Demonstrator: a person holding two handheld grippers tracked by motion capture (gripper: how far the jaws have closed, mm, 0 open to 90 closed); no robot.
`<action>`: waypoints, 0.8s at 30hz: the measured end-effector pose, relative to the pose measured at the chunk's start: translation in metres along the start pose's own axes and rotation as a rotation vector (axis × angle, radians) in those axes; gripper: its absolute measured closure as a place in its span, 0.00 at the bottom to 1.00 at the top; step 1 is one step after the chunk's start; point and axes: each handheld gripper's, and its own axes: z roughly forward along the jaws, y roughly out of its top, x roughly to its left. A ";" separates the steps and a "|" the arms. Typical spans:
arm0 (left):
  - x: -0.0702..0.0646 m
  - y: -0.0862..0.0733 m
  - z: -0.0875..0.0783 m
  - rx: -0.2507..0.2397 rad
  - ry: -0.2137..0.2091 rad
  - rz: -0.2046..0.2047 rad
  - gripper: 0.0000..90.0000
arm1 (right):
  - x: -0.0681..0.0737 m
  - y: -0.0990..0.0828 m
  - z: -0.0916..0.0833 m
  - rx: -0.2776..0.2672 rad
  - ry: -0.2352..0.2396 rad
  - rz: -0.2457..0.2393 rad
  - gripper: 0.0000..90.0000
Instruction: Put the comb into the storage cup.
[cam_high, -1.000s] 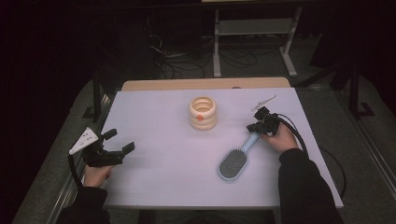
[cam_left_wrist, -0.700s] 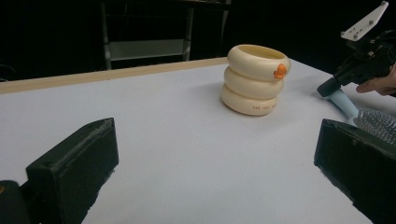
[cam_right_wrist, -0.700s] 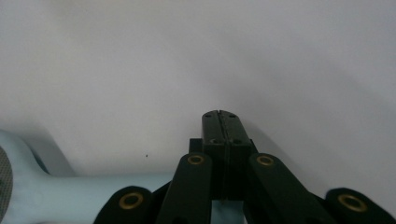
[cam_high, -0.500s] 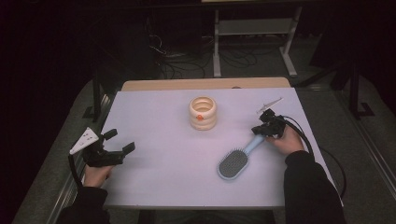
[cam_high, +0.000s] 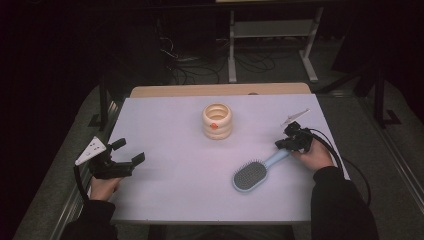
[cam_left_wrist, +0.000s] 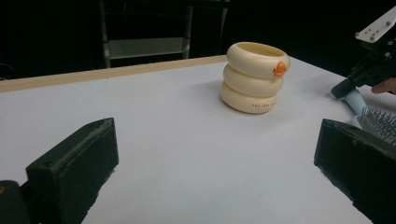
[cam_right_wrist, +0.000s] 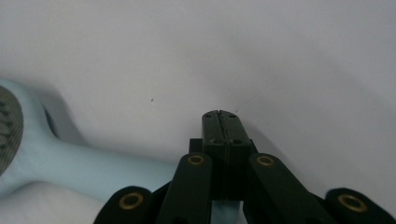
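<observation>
The right gripper (cam_high: 290, 143) sits at the right side of the table (cam_high: 165, 125), its jaws pressed together; in the right gripper view a strip of pale blue shows beneath the shut jaws, so it appears to be pinching the tip of the hairbrush (cam_high: 254, 171) handle, though the contact itself is hidden under the linkage. The light blue hairbrush lies flat on the near right part of the table, bristled head toward the near centre and bristles up, handle running back and to the right to the gripper. Well apart, at the far centre, stands a cream holder of three stacked rings (cam_high: 217, 121) with a small orange duck bill on its front, open at the top.

The left gripper (cam_high: 122, 162) rests at the near left, jaws spread wide with nothing between them, aimed across the table at the ringed holder.

The step in hand looks like the grasp on the brush handle, just made or being secured. The likely next move is to lift the brush off the table and carry it toward the holder; held so near its end, the heavy head may sag or swing, so the lift calls for a firm pinch and a slow rise.
</observation>
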 end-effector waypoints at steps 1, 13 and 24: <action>0.000 0.000 0.000 0.000 -0.001 0.000 0.00 | 0.000 0.000 0.000 0.000 0.000 0.000 0.99; -0.001 0.000 0.000 0.003 -0.001 0.000 0.00 | 0.009 -0.014 -0.010 0.019 0.006 -0.034 0.99; -0.002 0.000 0.001 0.001 -0.004 0.008 0.00 | 0.016 -0.026 -0.018 0.027 0.018 -0.051 0.99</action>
